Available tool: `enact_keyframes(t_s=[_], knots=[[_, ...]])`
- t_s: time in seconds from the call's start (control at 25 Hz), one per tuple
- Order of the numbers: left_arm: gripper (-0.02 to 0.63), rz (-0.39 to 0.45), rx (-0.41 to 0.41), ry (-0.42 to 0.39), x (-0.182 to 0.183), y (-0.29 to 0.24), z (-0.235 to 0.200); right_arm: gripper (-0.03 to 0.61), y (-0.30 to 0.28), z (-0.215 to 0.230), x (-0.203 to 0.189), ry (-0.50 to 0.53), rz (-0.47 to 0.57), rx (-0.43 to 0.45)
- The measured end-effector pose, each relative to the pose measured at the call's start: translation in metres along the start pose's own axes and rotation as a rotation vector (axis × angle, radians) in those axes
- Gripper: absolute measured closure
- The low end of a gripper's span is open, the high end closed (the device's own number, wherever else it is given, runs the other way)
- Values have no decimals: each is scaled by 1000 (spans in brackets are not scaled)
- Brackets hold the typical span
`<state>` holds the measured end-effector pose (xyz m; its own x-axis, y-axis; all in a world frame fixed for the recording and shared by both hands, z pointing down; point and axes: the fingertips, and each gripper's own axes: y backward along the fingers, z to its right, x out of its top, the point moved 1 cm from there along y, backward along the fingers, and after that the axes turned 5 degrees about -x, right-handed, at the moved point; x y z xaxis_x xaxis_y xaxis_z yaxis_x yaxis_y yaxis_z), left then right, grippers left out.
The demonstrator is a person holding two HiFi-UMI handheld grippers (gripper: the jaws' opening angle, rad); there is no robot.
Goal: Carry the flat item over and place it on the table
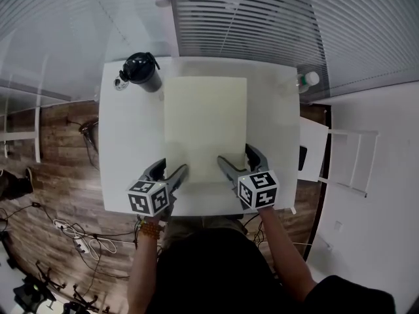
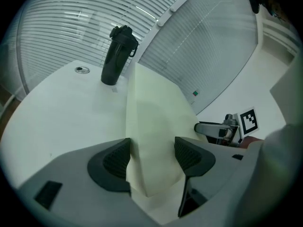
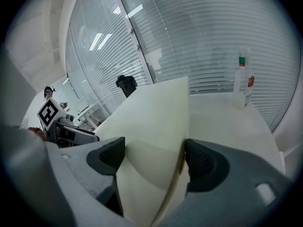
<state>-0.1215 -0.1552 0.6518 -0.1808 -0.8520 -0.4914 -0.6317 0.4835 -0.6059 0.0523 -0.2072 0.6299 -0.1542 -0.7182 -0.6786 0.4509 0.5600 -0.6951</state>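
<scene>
Looking down on a white square table (image 1: pixel 129 142), a pale cream flat rectangular board (image 1: pixel 205 126) lies on its top. The board reaches from close to the far edge almost to the near edge, roughly centred between the left and right edges.

A person's left gripper (image 1: pixel 171 167) sits at the board's near-left corner, and the right gripper (image 1: pixel 236 154) sits at its near-right corner. In the left gripper view the jaws are spread, with the board's corner standing between them. The left pad is against the board's thin edge, while the right pad stands clear beside its face. In the right gripper view the jaws are likewise spread around the other corner. There the right pad is against the board's edge and the left pad is beside its face.

A black cylindrical drinks bottle with a black lid (image 1: pixel 141 72) stands upright at the table's far-left corner, just beside the board. A clear plastic bottle with a green cap (image 1: pixel 306 80) stands at the far-right corner, apart from the board.
</scene>
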Motion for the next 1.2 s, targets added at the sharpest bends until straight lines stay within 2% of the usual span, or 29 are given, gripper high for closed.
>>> enact_keyframes(t_s=[0.72,1.0,1.2], knots=[[305,-33,10,81,-6,-19,-20,183,-27,10,-15,-51,-59,-4],[305,-52,22,74,-11,-23,-24,183,-32,12,-21,-33,-90,-12],[304,-31,30,67,-11,-25,-25,179,-34,15,-23,-41,-90,-26]])
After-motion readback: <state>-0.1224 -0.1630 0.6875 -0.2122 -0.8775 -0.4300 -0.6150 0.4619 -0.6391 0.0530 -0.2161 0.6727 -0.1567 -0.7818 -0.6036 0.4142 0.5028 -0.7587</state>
